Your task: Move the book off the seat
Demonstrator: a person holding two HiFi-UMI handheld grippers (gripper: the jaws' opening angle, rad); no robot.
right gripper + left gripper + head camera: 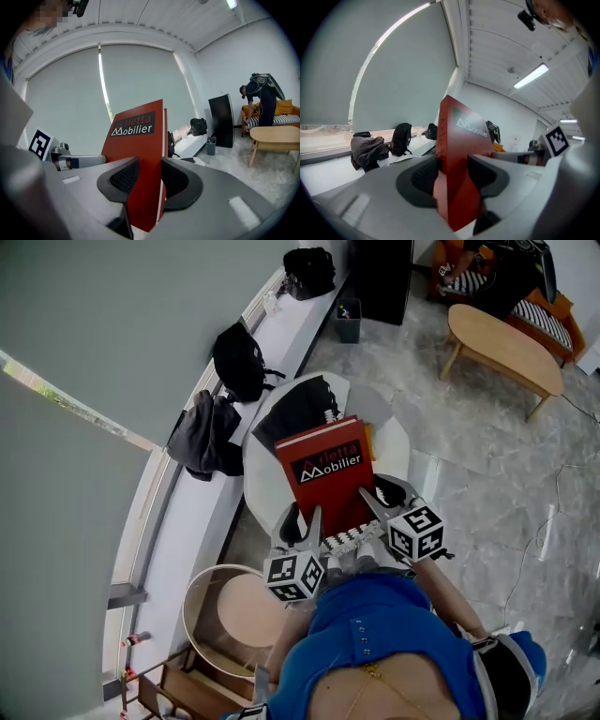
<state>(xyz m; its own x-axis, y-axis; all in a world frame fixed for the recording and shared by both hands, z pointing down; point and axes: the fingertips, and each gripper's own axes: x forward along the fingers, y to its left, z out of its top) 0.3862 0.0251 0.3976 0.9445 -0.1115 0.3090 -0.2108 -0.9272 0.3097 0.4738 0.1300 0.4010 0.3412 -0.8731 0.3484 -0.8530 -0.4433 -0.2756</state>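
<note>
A red book (326,474) with white "Mobilier" lettering is held up over the round white seat (262,470). My left gripper (309,526) is shut on the book's near left edge. My right gripper (370,504) is shut on its near right edge. In the left gripper view the book (457,154) stands on edge between the jaws of that gripper (452,180). In the right gripper view the book's front cover (138,154) fills the gap of that gripper (150,180). A black cushion (298,409) lies on the seat beyond the book.
A long white window ledge (202,512) runs along the left, with a grey jacket (202,437) and black bags (239,360) on it. A round wooden stool (230,610) stands at lower left. An oval wooden table (502,343) and a striped sofa (534,310) stand at upper right.
</note>
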